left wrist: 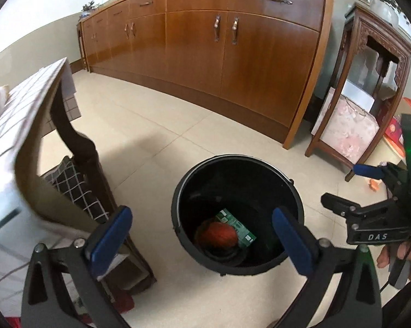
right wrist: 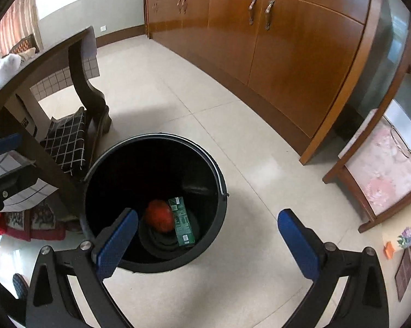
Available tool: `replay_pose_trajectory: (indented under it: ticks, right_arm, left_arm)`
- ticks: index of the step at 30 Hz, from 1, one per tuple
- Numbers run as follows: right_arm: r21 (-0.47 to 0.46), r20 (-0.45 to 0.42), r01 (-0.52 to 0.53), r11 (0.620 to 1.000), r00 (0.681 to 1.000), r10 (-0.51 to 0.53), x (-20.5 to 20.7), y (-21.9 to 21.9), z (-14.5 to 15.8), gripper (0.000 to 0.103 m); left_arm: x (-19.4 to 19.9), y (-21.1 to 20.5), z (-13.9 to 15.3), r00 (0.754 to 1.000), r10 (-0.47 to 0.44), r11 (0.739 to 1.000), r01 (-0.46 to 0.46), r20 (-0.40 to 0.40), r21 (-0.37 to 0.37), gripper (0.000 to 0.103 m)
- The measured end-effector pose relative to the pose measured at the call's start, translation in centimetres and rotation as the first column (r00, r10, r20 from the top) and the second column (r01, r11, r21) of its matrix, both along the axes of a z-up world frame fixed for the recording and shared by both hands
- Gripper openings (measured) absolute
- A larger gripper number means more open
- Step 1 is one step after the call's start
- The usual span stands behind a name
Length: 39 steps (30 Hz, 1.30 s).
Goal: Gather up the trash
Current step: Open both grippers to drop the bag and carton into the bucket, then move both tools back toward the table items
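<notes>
Both grippers, left (left wrist: 202, 235) and right (right wrist: 208, 240), wide open, empty, above bin (left wrist: 178, 191). Ball (left wrist: 218, 235) and carton (left wrist: 236, 227) inside. Risk: clipping the rim tips the bin.

left hand-held gripper (left wrist: 202, 235): jaws wide, empty | right hand-held gripper (right wrist: 208, 235): jaws wide, empty, tilted down

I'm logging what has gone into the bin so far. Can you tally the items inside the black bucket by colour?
In the black bucket, both wrist views agree:
Orange-red round item: 1
Green carton: 1
Total: 2
Both grippers, left and right, are open and hold nothing.
</notes>
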State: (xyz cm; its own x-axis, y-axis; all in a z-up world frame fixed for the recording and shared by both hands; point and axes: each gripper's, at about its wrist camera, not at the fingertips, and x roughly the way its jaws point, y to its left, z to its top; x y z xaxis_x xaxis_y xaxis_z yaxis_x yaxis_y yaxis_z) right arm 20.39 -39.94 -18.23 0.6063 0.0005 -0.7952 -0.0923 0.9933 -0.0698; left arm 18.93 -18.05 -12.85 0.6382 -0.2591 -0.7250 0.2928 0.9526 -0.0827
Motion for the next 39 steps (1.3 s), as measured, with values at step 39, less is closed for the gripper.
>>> replay_pose_trajectory:
  ticks: [39]
  right_arm:
    - [0.099, 0.335, -0.302, 0.948, 0.907, 0.254, -8.0, 24.6, 14.4, 0.103]
  left_arm:
    - [-12.0, 23.4, 9.7, 0.852, 0.460, 0.886, -0.457, 0.248, -0.074, 0.103]
